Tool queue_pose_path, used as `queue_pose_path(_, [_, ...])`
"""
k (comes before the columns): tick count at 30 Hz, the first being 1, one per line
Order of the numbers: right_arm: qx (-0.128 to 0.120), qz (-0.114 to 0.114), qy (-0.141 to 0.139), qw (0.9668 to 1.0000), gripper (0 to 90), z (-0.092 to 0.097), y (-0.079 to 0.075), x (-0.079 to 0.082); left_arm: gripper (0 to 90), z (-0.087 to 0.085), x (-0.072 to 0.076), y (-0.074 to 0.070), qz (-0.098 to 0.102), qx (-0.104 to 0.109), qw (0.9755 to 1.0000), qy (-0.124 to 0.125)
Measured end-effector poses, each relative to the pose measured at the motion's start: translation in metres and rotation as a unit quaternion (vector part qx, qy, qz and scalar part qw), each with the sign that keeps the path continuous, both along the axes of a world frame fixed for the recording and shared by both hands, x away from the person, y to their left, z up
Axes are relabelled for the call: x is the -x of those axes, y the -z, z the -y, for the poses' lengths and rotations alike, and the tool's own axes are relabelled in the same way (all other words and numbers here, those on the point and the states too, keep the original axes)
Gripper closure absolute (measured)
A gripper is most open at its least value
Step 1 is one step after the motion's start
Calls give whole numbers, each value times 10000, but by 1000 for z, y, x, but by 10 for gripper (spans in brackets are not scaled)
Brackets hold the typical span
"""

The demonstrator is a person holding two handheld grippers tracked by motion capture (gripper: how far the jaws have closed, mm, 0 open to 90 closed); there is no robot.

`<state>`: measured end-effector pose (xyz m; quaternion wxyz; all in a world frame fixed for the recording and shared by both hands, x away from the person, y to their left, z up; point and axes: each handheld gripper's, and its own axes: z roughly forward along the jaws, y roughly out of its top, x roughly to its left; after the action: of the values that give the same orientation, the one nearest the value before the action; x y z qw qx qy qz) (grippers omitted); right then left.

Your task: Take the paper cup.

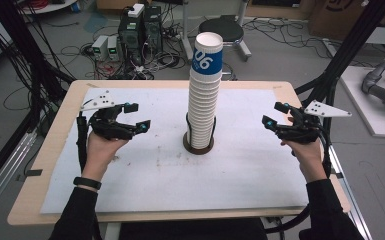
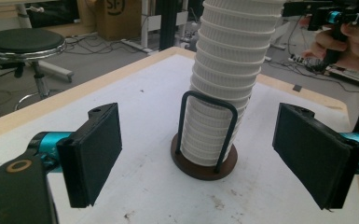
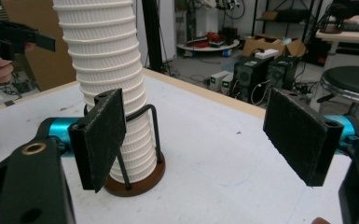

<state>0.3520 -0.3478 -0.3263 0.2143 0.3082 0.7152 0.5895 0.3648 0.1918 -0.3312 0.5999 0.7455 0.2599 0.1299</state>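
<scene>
A tall stack of ribbed white paper cups (image 1: 203, 95), its top cup banded in blue with white numerals, stands upright in a round brown base with black wire hoops (image 1: 198, 142) at the middle of the white-covered wooden table (image 1: 145, 185). Both gripper views cut off the stack's top. The left gripper (image 1: 136, 116) and right gripper (image 1: 273, 115) hover on either side, well apart from the stack, jaws wide, gripping nothing.

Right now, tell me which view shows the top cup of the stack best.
The high view: the top cup, blue-banded and marked 06, shows whole with its open rim. The left gripper view cuts the stack off below that cup, showing ribbed cups in the wire holder. The right gripper view crops it likewise.
</scene>
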Motion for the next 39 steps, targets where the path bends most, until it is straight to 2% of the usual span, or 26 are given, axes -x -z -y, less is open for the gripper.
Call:
queue_pose_path(8, [-83, 30, -13, 10000, 200, -1, 0, 1, 154, 0, 0, -1, 36, 89, 10000, 19])
queue_pose_path(13, [-129, 141, 16, 9998, 199, 0, -1, 3, 154, 2, 0, -2, 28, 136, 9999, 48])
queue_pose_path(20, [-138, 68, 43, 9999, 198, 0, -3, 4, 151, 8, 1, -7, 58, 102, 9997, 210])
queue_pose_path(24, [-187, 30, -23, 9998, 198, -2, -6, 4, 148, 19, 0, -15, 70, 153, 9991, 393])
queue_pose_path(27, [-217, 26, -58, 9997, 198, -2, -8, 4, 148, 24, -1, -18, 94, 144, 9990, 407])
queue_pose_path(39, [-140, -44, -95, 9998, 193, -4, -7, 3, 136, 66, -20, -47, 183, 147, 9969, 753])
